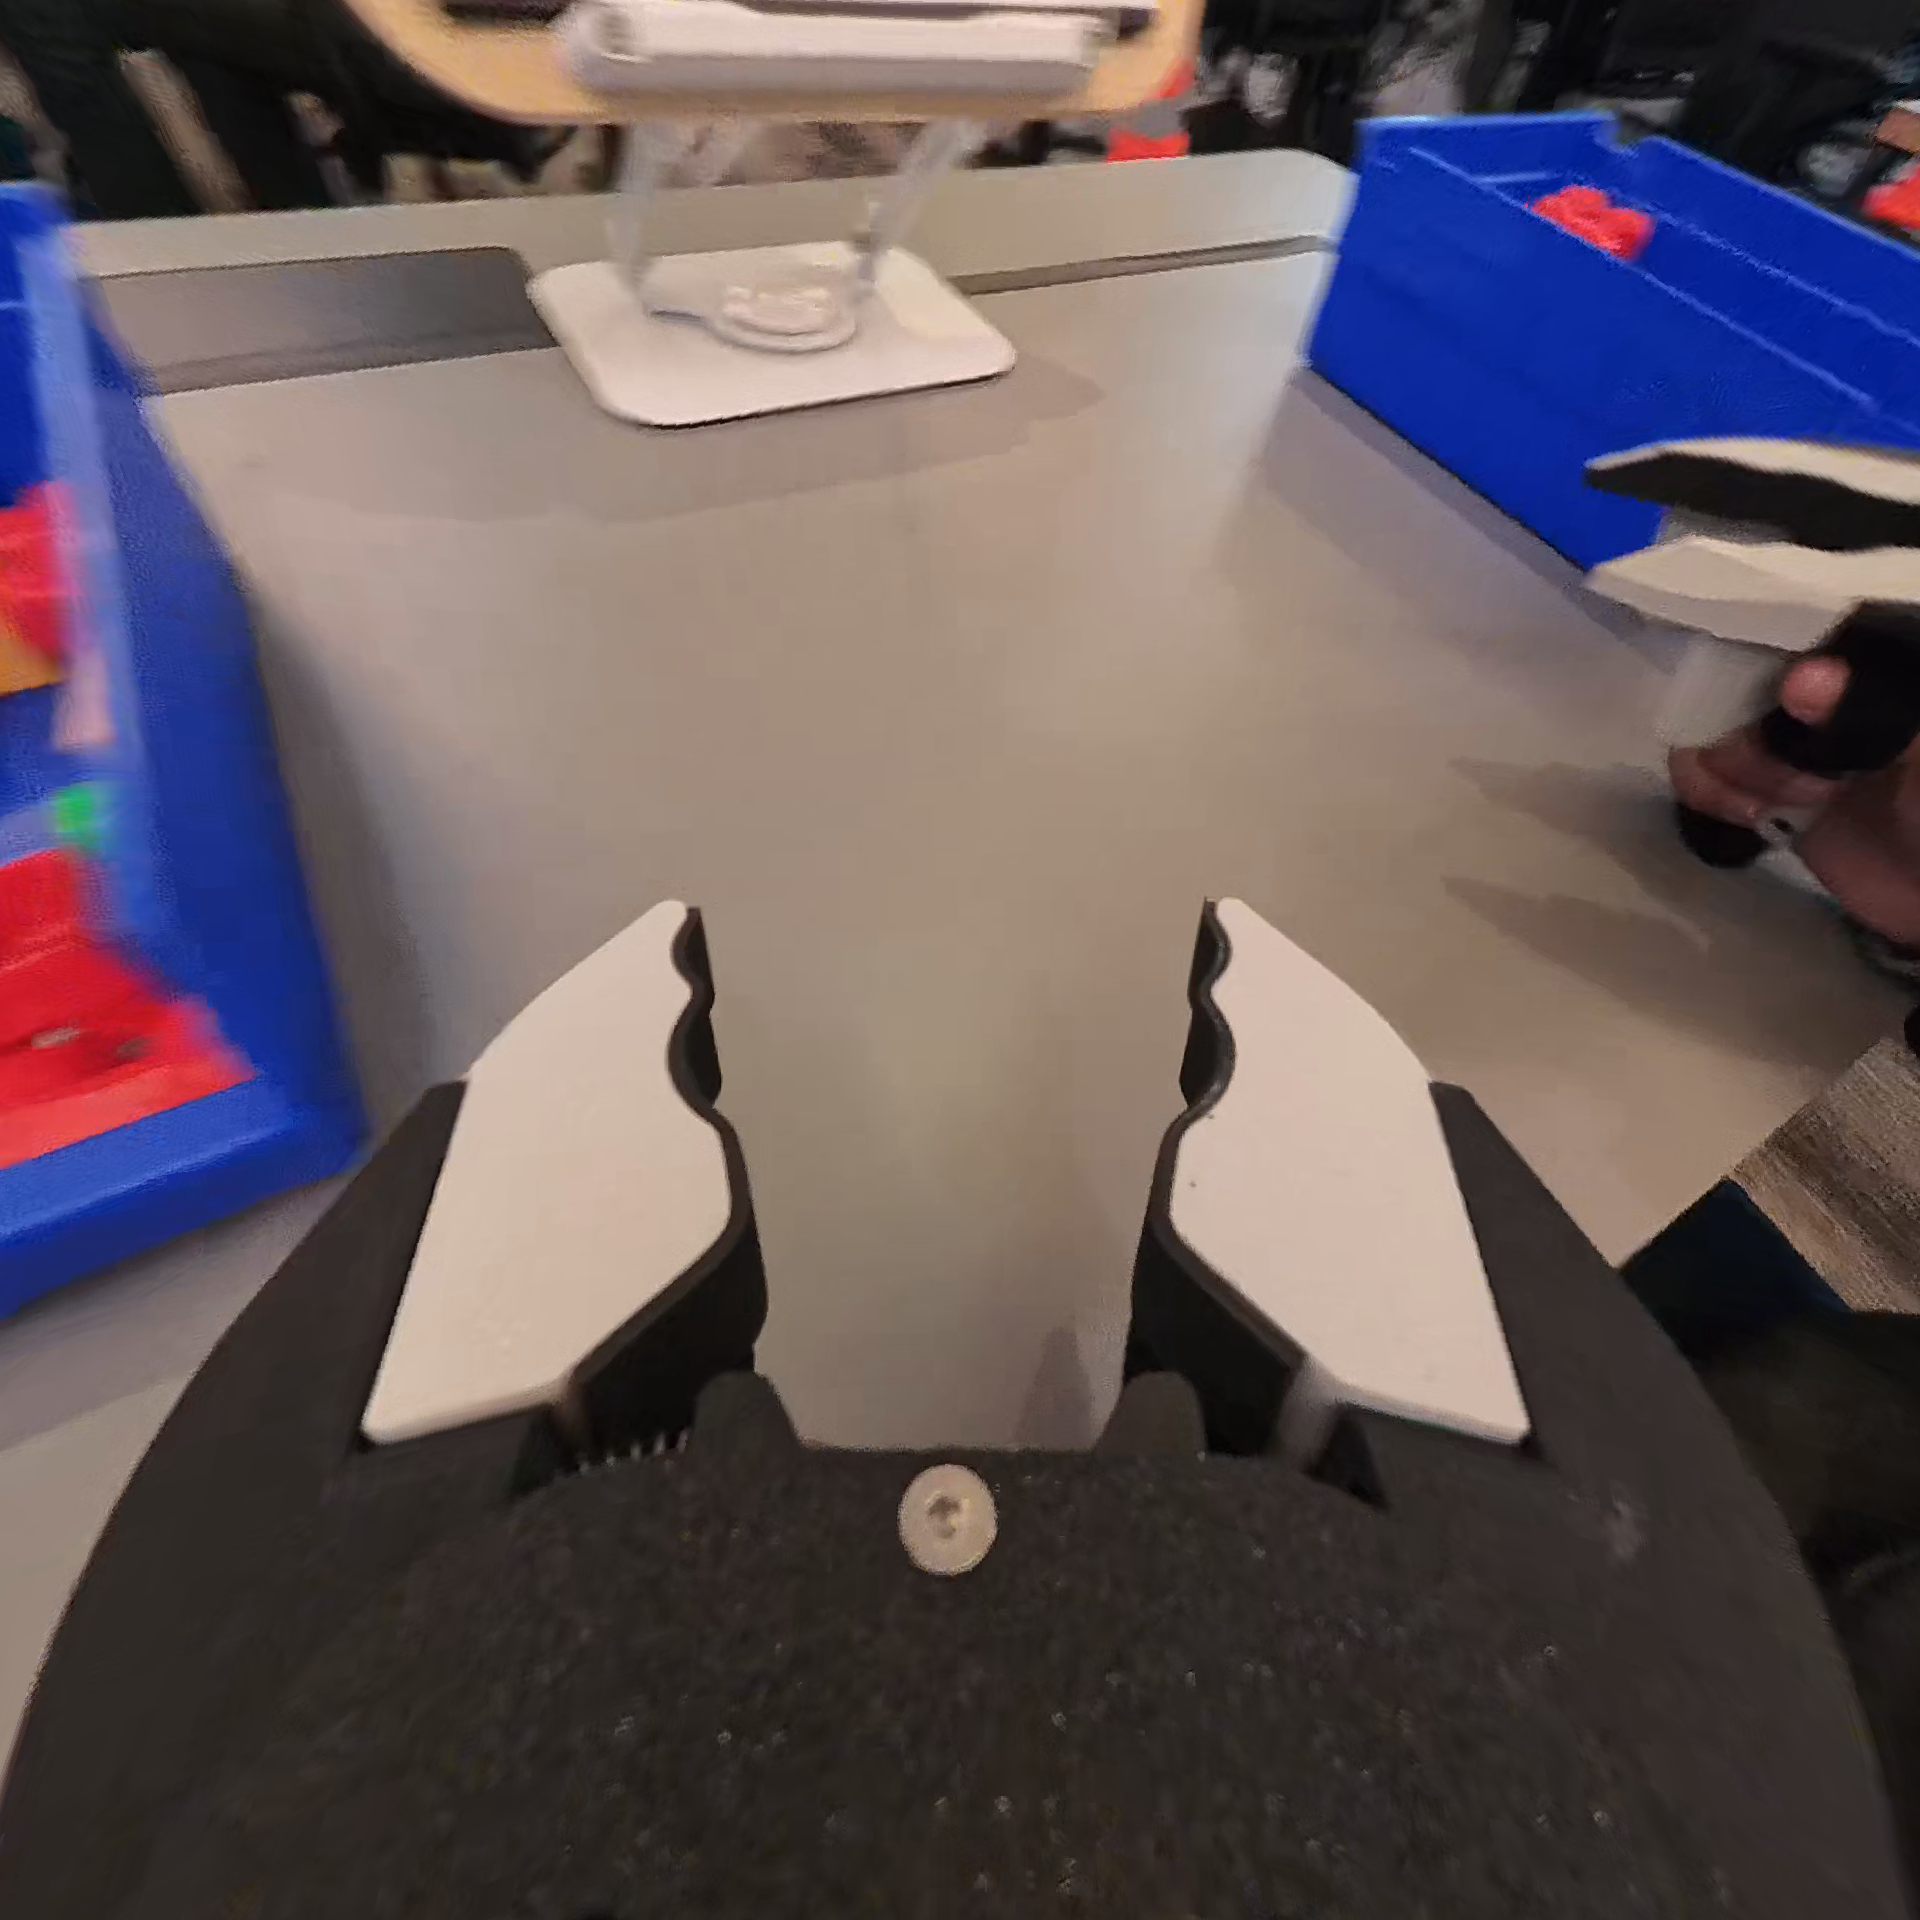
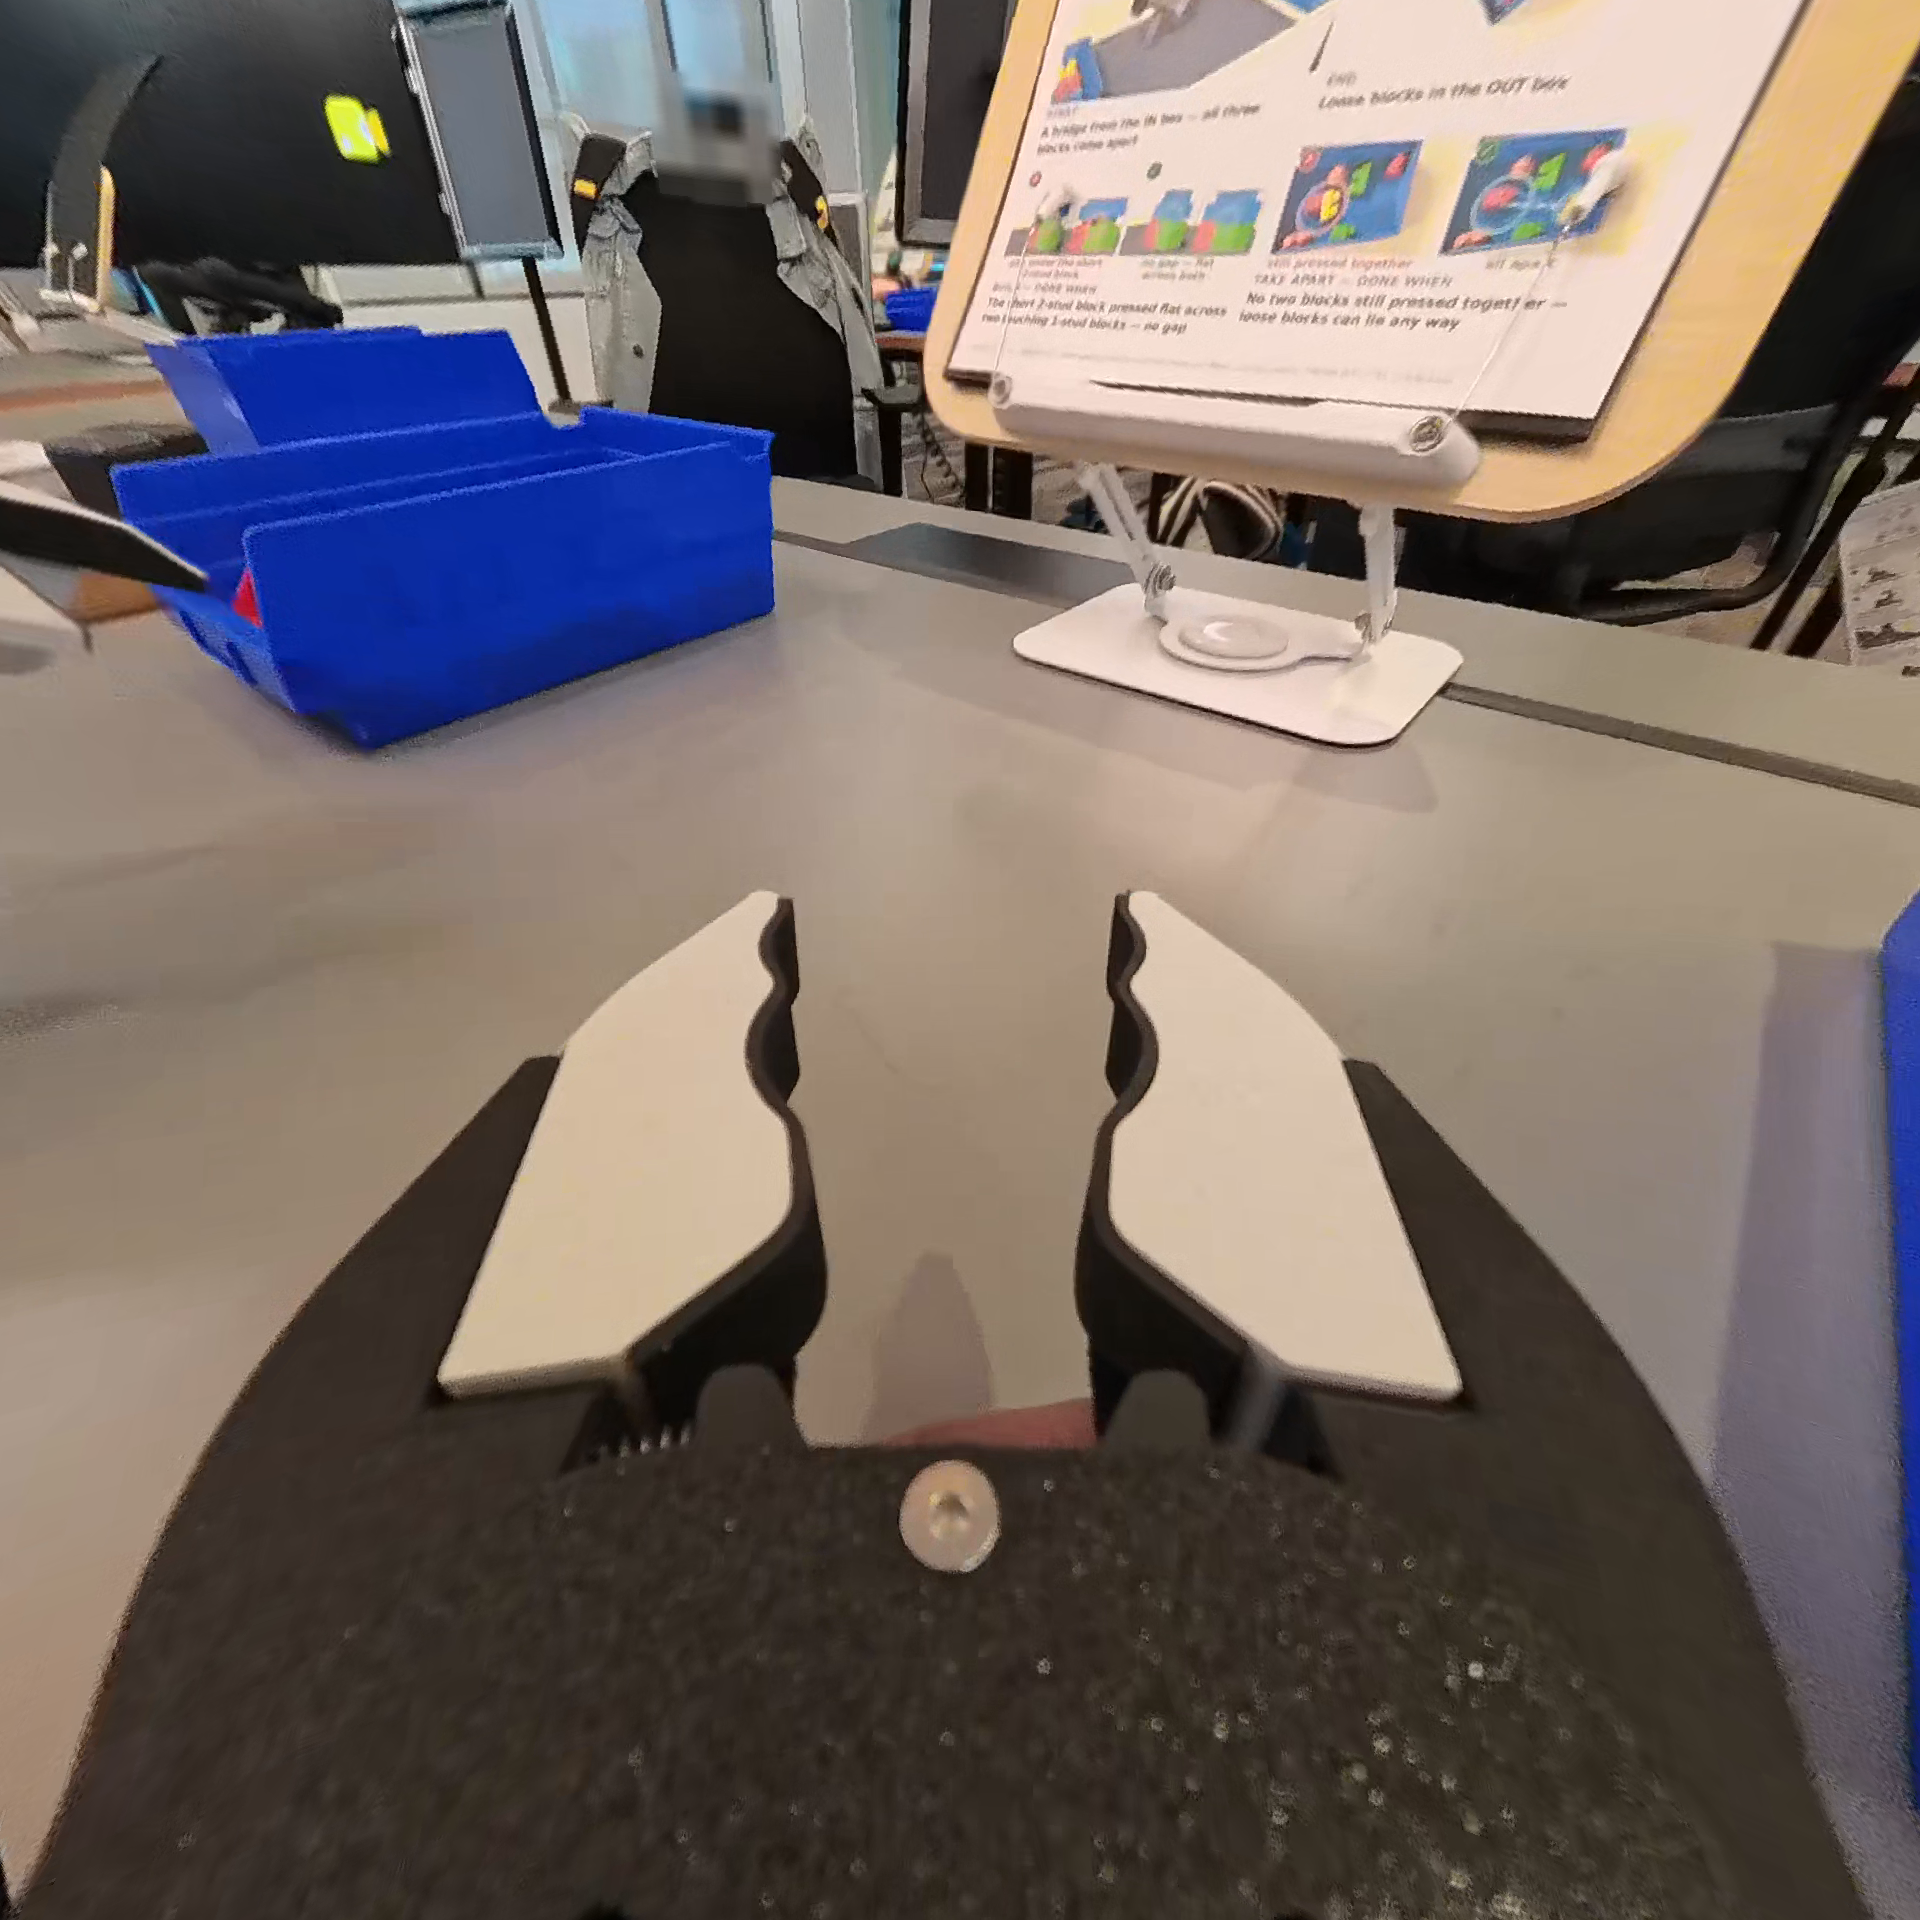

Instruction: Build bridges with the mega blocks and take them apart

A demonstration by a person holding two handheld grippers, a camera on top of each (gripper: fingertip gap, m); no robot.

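Hovering over the bare middle of the desk [image 1: 935,644], the left gripper [image 1: 951,914] and right gripper [image 2: 951,914] both have fingers spread and empty; the mega blocks [image 1: 62,935] sit in blue bins [image 1: 260,831] at the left and right edges, leaving building room.

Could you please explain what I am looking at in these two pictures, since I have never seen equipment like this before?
There is no robot arm here: a person holds a two-finger gripper in each hand, and each carries a camera looking along its fingers. One picture comes from the left gripper, the other from the right gripper. Both are open and hold nothing. Below them is a grey table. On it stand a blue bin at the left with red blocks inside, another blue bin at the right, and a white stand carrying an instruction sheet. The left view also shows the person's hand on the right gripper.
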